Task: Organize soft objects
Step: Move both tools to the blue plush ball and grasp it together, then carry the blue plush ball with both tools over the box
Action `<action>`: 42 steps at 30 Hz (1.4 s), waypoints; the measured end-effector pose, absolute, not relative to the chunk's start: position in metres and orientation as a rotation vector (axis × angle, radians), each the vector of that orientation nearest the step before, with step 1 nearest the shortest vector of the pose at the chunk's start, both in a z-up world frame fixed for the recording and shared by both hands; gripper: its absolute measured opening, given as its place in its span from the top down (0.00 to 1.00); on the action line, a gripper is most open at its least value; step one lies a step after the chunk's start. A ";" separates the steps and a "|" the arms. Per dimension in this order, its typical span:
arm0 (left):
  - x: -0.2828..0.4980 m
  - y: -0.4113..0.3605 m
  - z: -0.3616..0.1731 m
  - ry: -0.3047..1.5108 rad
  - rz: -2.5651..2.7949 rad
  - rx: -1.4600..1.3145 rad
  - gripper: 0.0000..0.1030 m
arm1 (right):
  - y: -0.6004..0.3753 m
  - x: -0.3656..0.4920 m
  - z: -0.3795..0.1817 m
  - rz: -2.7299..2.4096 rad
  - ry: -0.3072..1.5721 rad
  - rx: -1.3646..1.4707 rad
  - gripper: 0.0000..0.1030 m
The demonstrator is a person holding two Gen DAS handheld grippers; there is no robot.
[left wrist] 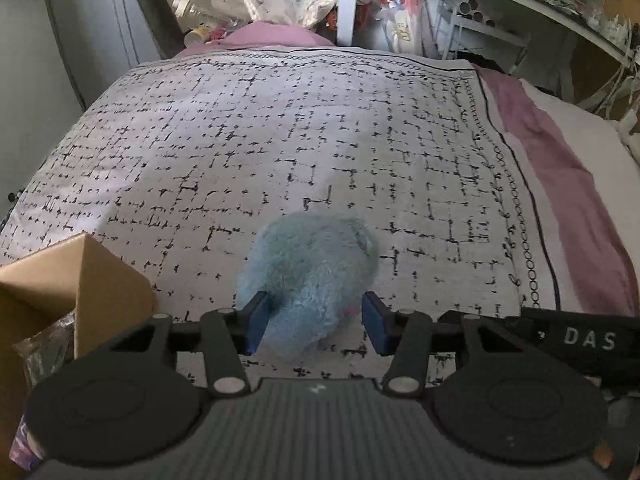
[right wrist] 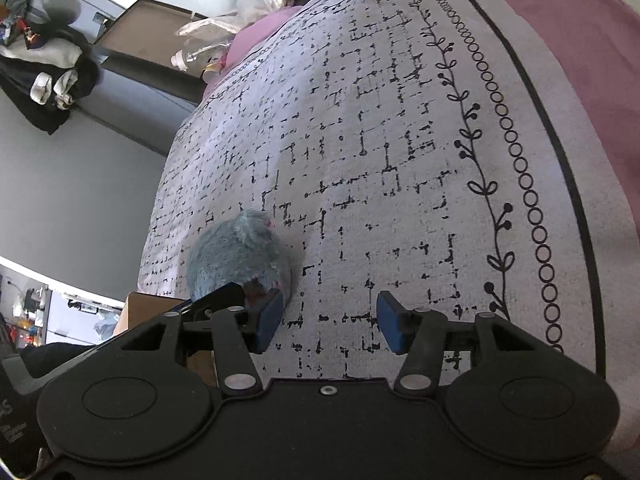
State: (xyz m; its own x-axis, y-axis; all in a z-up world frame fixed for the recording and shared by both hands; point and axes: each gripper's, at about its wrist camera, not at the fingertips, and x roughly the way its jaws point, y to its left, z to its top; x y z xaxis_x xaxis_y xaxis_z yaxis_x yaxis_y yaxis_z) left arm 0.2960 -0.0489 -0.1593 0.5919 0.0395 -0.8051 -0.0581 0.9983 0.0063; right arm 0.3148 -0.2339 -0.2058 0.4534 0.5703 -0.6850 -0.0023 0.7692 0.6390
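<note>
A fluffy blue-grey plush toy [left wrist: 308,276] — rounded, with a small pink spot — lies on the bed's patterned white cover [left wrist: 280,128], near its near-left edge.

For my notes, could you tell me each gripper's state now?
Left gripper: open around the blue plush toy.
Right gripper: open, empty.

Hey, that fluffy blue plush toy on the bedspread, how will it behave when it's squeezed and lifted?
The blue plush toy looks furry and rounded, so it probably squashes and weighs little. Lying on the soft bedspread, it seems unlikely to roll.
</note>
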 end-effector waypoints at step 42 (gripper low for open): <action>0.274 -0.010 -0.145 1.001 -0.049 -0.339 0.75 | -0.213 0.308 -0.193 0.553 1.002 0.631 0.86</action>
State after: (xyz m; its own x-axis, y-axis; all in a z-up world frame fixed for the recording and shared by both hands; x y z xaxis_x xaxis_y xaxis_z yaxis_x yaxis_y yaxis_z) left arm 0.2740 -0.0098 -0.1450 0.5430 -0.1952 -0.8168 -0.1139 0.9465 -0.3019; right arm 0.3077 -0.2128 -0.1928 0.4332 0.6822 -0.5890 -0.1349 0.6952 0.7060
